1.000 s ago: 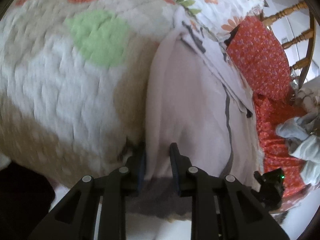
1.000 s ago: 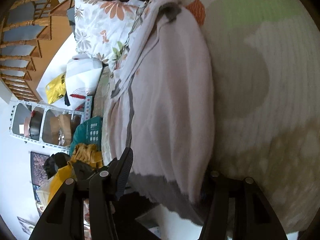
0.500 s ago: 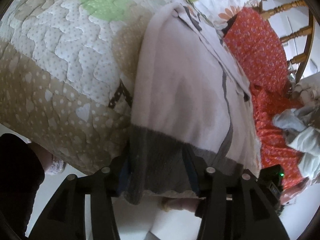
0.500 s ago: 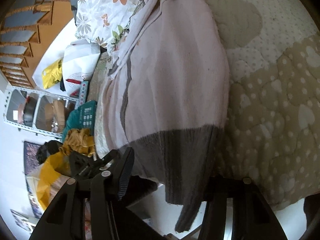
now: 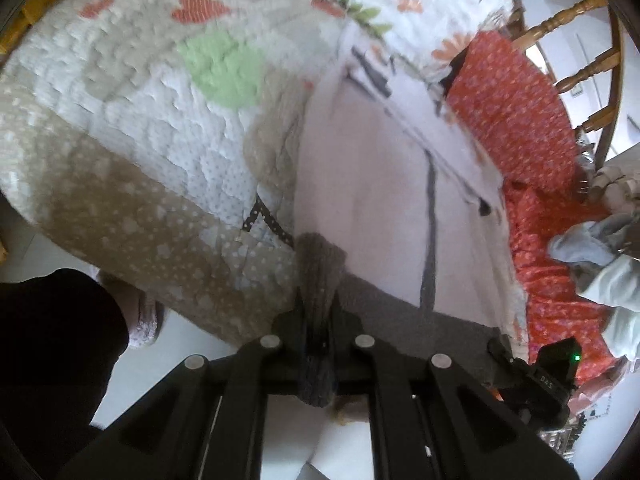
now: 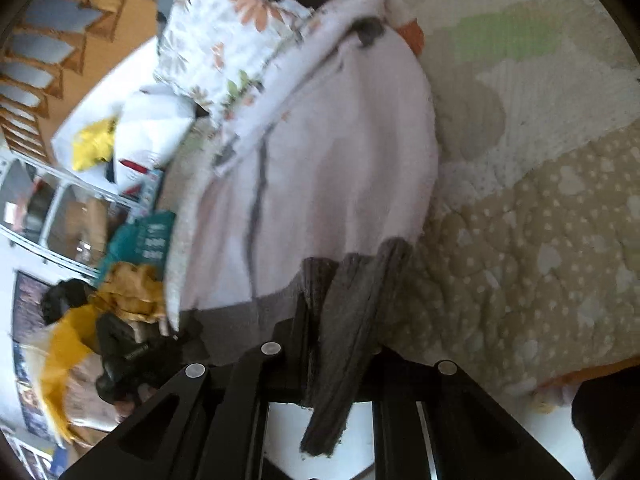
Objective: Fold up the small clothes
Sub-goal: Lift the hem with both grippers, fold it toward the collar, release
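- Quilted bedding covers the bed: a patchwork quilt (image 5: 132,148) in beige, white, a green patch and orange hearts, with a floral pillow (image 5: 408,4) at its far end and wooden chair spindles (image 5: 576,40) past that.
- On the quilt lies the pale pink sweater (image 5: 368,196), spread lengthwise, its grey ribbed hem (image 5: 404,312) at the near edge of the quilt and a thin grey stripe running up its body.
- The left gripper (image 5: 318,320) is closed tight on a bunched corner of the grey hem; the cloth is squeezed into a narrow ridge between the jaws and hangs out below them.
- From the right wrist view, the right gripper (image 6: 340,336) is likewise clamped on the hem (image 6: 352,320), with a dark grey fold trailing down between its fingers past the quilt's edge.
- The sweater (image 6: 332,168) looks smooth over most of its body, gathered and creased only at the two pinched hem corners.
- Beside the sweater, away from the quilt's open expanse, sits an orange-red patterned cloth (image 5: 516,112) with a pale blue garment (image 5: 596,256) heaped on it.
- A second gripper body with a green light (image 5: 556,364) shows just past the hem in the left wrist view.
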`<state>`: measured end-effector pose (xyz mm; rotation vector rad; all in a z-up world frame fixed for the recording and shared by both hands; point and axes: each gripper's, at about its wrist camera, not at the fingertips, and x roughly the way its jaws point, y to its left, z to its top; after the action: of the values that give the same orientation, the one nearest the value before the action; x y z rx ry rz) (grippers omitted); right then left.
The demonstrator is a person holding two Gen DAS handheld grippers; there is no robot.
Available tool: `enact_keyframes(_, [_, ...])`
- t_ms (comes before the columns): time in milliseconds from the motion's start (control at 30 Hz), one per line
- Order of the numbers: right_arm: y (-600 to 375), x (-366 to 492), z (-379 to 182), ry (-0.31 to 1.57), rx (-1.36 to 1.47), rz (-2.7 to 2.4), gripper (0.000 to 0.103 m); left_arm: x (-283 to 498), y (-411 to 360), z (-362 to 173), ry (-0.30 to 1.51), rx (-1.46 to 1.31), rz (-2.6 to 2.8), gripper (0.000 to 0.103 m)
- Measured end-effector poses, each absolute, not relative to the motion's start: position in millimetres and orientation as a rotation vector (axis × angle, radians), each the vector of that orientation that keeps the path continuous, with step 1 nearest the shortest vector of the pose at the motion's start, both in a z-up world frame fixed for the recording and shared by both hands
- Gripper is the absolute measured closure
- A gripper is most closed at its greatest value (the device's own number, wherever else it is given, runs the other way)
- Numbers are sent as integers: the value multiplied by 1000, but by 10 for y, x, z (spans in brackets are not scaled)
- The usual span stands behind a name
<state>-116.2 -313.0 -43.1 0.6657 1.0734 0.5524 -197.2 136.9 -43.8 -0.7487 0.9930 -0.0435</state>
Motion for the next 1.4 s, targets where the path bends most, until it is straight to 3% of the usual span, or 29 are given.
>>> enact_keyframes(333, [-3390,-1743,-432,1113,663,564,93,-2462,1358,-361,976,-773,-69,96])
enact_keyframes(533, [-3252,-1692,-331,1142,582,557,98,-2293,1407,-353,994,-790,-79,96])
enact_keyframes(933, [-2950,-6,551,903,474,478,98,-373,1709,384,835,-690,3,96])
enact_keyframes(1100, [-2743,956,419,908,436,370,98,520,1673,398,814,-615,64,96])
enact_keyframes(1400, [-2550,2185,-91,983,382,215,98,1617,1656,-123,904,-580,122,96])
